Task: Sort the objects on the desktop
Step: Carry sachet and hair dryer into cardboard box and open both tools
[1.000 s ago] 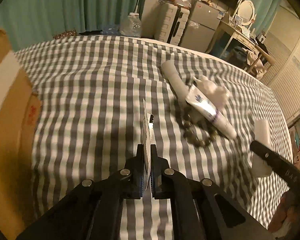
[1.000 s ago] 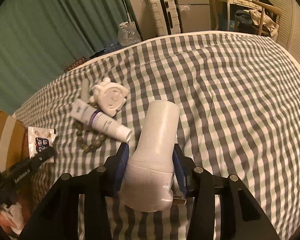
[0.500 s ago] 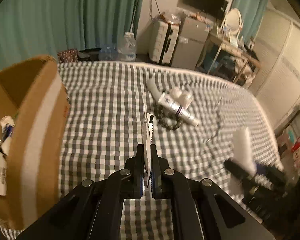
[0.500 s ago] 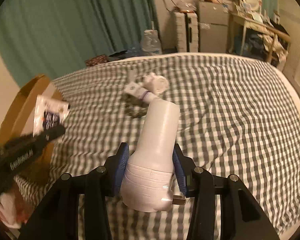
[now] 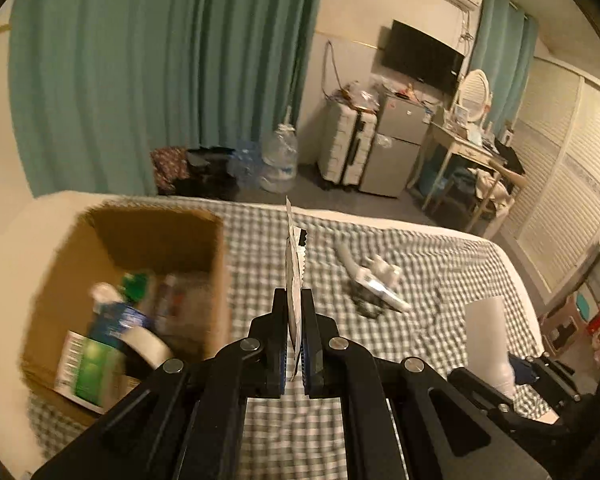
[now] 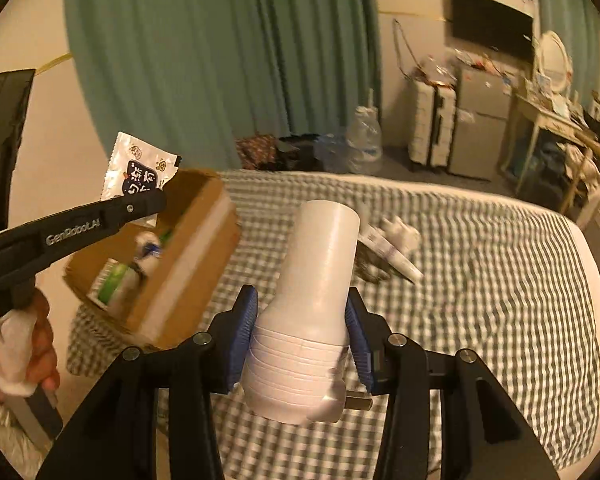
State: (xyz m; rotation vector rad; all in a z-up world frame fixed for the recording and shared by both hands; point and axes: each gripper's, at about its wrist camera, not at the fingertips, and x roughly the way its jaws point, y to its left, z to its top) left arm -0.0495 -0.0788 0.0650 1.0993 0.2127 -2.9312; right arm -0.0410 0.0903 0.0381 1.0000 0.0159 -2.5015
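My left gripper (image 5: 294,312) is shut on a thin white sachet (image 5: 293,264), held edge-on high above the checked bed; the sachet's printed face shows in the right wrist view (image 6: 138,172). My right gripper (image 6: 302,316) is shut on a white plug-in device (image 6: 312,304) with metal prongs, also lifted; it shows in the left wrist view (image 5: 488,336). An open cardboard box (image 5: 172,240) with several items inside sits at the bed's left; it also shows in the right wrist view (image 6: 188,256). A white tube (image 5: 384,296), white figurine (image 5: 384,268) and dark beads (image 5: 366,304) lie mid-bed.
The grey-checked bed cover (image 5: 440,256) spans the view. Beyond the bed stand a suitcase (image 5: 346,148), small fridge (image 5: 400,140), water bottles (image 5: 280,160), a desk (image 5: 464,156) and teal curtains (image 5: 160,60). A hand (image 6: 24,344) holds the left tool.
Both grippers have risen high above the bed with their loads. The view has swung left, so the open box and its contents now show.
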